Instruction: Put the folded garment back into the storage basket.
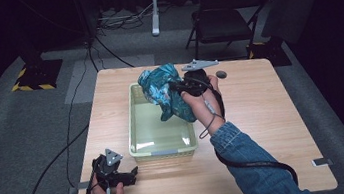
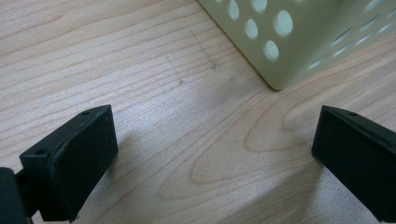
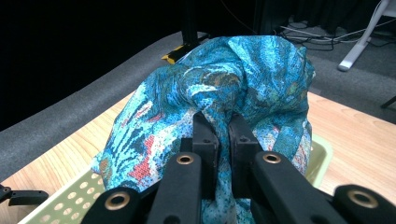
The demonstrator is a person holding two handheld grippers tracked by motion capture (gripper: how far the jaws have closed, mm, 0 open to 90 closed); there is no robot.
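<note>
The right claw (image 1: 178, 87) is clamped tight on a bunched blue-green patterned cloth (image 1: 167, 96), which hangs in the air over the far half of a pale green basket (image 1: 137, 132). In the high view the cloth sits at about twelve o'clock from the middle of the basket, its lower folds dangling down toward the basket's inside by the right wall; whether they touch the bottom I cannot tell. In the right gripper view the claw's (image 3: 223, 135) two black jaws stand nearly together with a fold of the cloth (image 3: 210, 93) pinched between them, the rest of it billowing up and around the tips, and the perforated rim of the basket (image 3: 70, 196) shows below. The left claw (image 1: 129, 176) rests low on the wooden counter (image 1: 263, 115) at about seven o'clock from the basket, well apart from the cloth. In the left gripper view its jaws stand wide with nothing between them but bare counter (image 2: 140, 56), and a corner of the basket (image 2: 280, 56), holes in its wall, lies just ahead at about one o'clock. A small dark round thing (image 1: 221, 74) lies on the counter just at three o'clock from the right hand (image 1: 200, 98). A folding chair (image 1: 223, 19) stands beyond the counter's far edge.
</note>
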